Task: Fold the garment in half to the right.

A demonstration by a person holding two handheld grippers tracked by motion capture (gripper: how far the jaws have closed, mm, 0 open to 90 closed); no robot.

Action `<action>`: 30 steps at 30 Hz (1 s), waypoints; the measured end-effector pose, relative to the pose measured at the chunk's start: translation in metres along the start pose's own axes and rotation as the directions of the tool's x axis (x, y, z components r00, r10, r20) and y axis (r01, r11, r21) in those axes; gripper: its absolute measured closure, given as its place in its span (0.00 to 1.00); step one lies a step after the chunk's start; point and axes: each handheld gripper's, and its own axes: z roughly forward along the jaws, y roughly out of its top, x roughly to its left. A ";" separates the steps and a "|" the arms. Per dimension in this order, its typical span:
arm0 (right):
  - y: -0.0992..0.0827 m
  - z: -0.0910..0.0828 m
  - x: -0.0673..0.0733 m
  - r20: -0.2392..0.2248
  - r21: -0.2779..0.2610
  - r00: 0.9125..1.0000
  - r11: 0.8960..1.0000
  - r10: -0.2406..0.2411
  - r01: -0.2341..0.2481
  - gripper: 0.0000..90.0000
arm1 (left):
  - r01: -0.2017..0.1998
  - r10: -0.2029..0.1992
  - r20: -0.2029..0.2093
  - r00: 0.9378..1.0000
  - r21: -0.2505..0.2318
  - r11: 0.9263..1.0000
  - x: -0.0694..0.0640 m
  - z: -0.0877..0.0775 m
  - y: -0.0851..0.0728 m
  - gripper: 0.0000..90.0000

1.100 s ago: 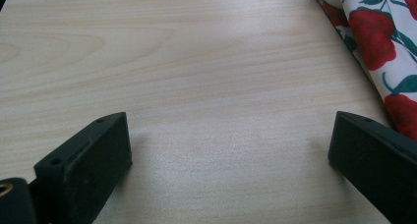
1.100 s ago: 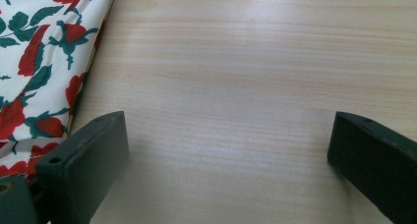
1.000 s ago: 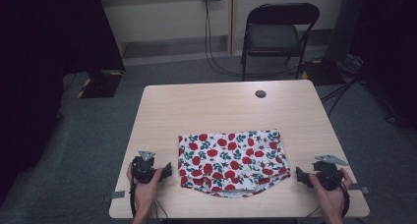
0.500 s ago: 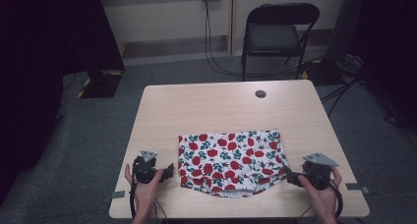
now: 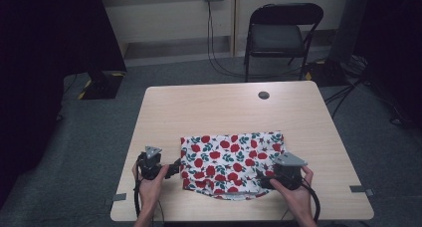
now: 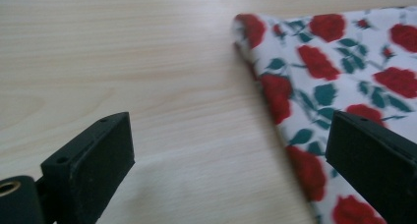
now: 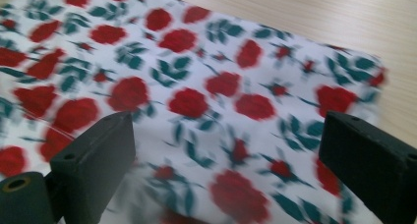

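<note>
A white cloth [image 5: 231,165] printed with red roses and green leaves lies flat on the near half of the light wooden table [image 5: 209,112]. My left gripper [image 5: 174,170] rests at the cloth's left edge, pointing right. Its jaws are open over bare wood in the left gripper view [image 6: 231,130], with the cloth's edge [image 6: 344,62] under the right jaw. My right gripper [image 5: 262,179] points left over the cloth's near right corner. Its jaws stand wide above the fabric [image 7: 196,62] and have just been closing slightly, with nothing pinched between them [image 7: 226,130].
A small dark round disc [image 5: 263,95] sits near the table's far edge. Tape strips [image 5: 119,197] [image 5: 361,188] mark the near corners. A black folding chair [image 5: 281,33] stands beyond the table, with cables on the floor around it.
My right gripper has moved left from the table's right side onto the cloth's near right corner. The left gripper has stayed near the cloth's left edge.
</note>
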 end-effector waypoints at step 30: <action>0.055 0.060 0.148 -0.282 -0.004 0.950 0.990 -0.136 0.141 0.04 | -0.120 0.117 0.145 0.983 0.016 0.993 -0.023 0.032 0.066 0.07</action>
